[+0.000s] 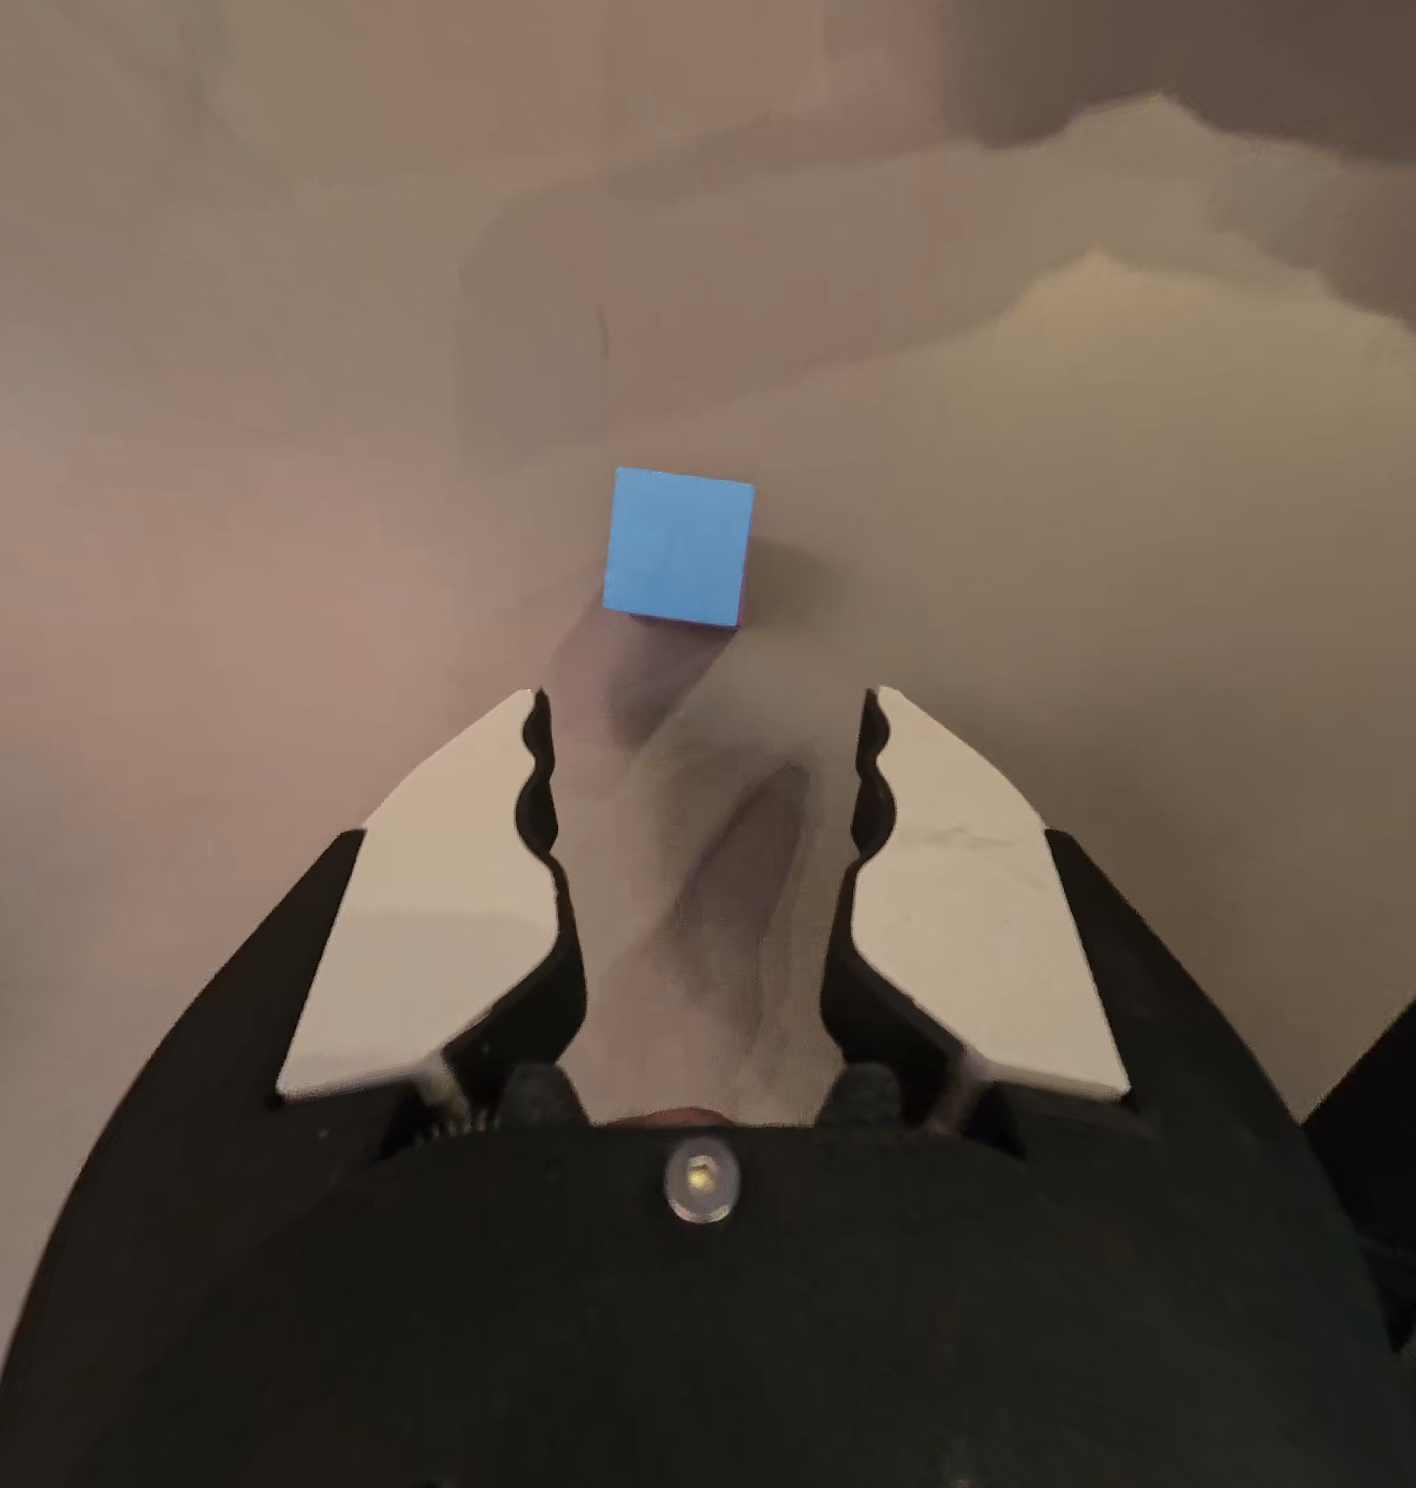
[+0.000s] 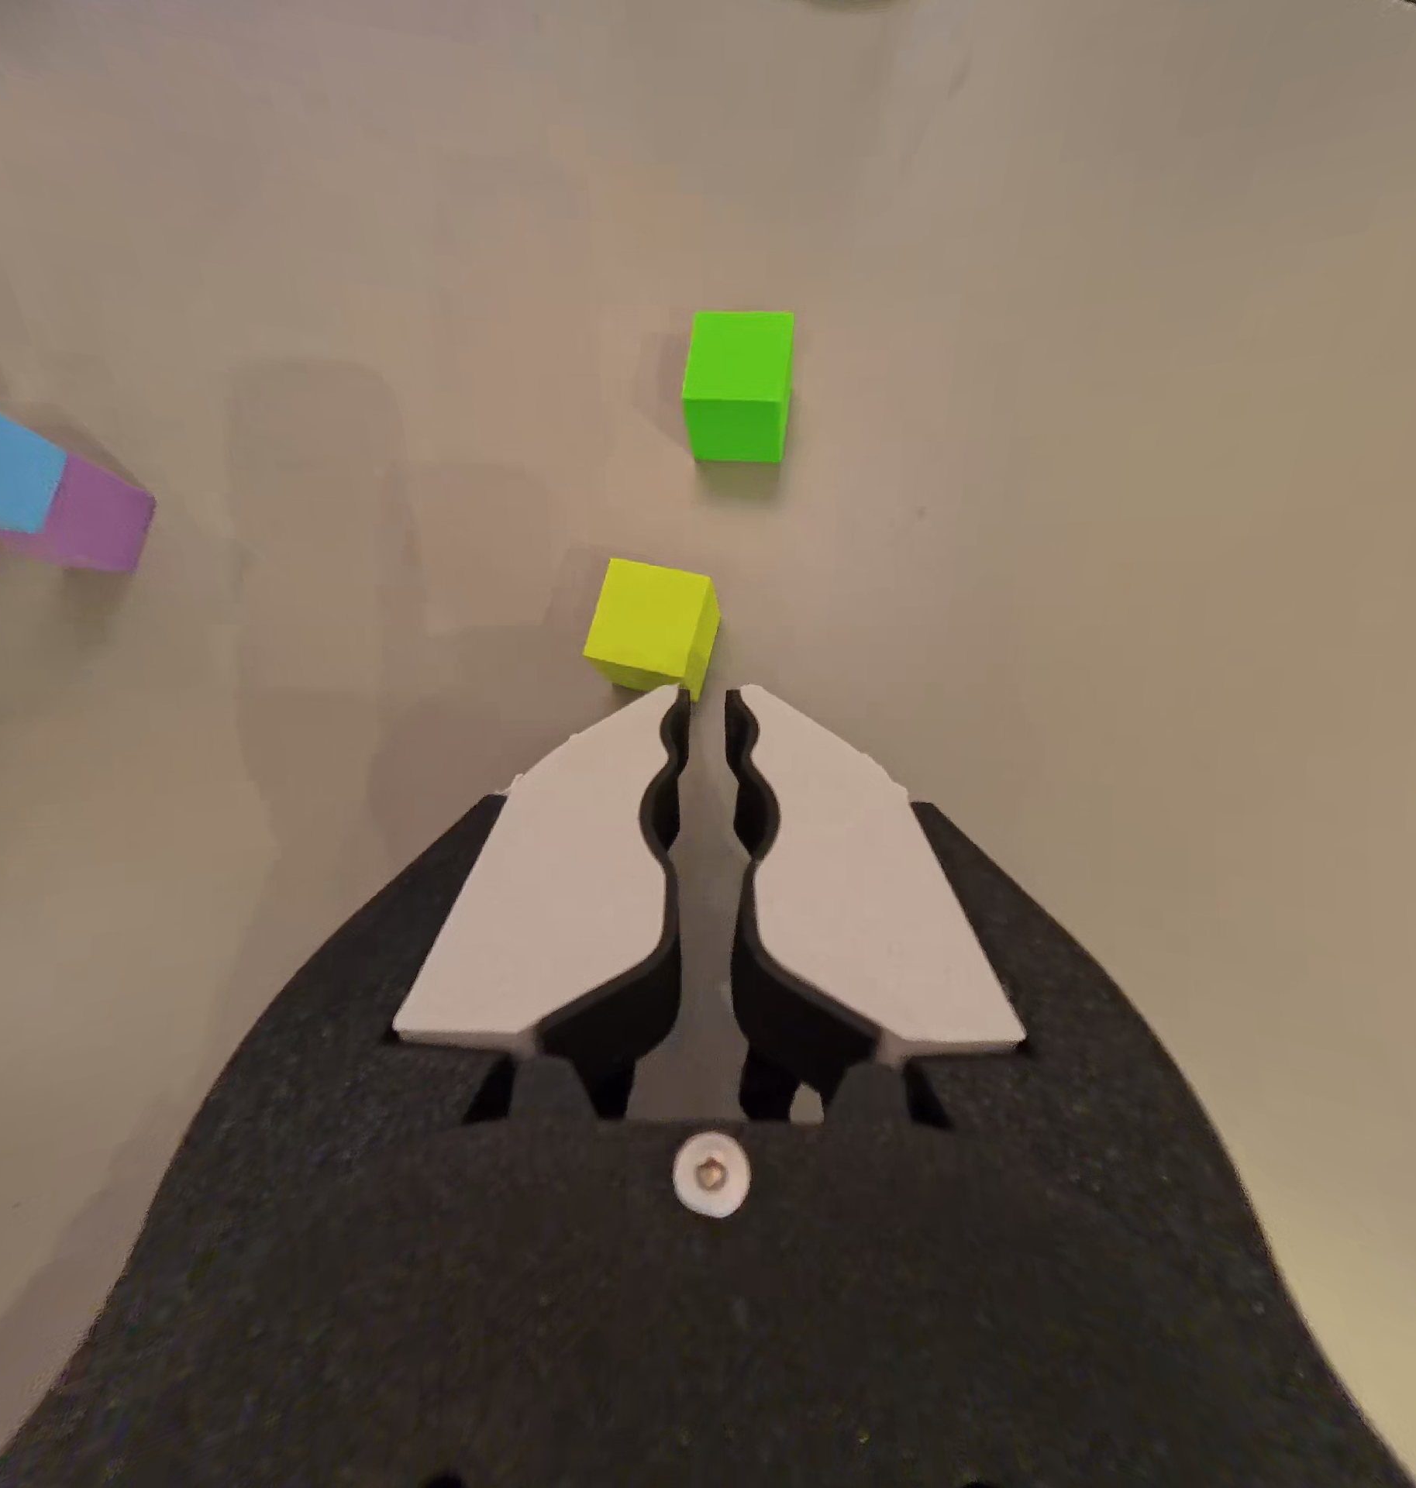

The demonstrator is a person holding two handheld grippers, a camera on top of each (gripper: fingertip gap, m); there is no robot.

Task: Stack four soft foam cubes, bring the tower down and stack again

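In the left wrist view a blue cube (image 1: pixel 678 543) sits on top of a purple cube (image 1: pixel 688 620), of which only a thin edge shows. My left gripper (image 1: pixel 704 700) is open wide and empty, a short way back from this pair. The pair also shows at the left edge of the right wrist view, blue (image 2: pixel 4 467) on purple (image 2: pixel 100 523). A yellow-green cube (image 2: pixel 648 620) lies on the table just ahead and left of my right gripper (image 2: pixel 706 696), whose jaws stand a narrow slit apart with nothing between them. A green cube (image 2: pixel 738 386) lies farther ahead.
All cubes rest on a plain beige table (image 2: pixel 1091 483). Soft shadows fall across the table in the left wrist view. Across from one pair of fingers to the other is roughly 25 cm. The blue cube (image 1: pixel 678 543) is closer to my left gripper, around 4 cm from its tips; the right tips are 20 cm off.
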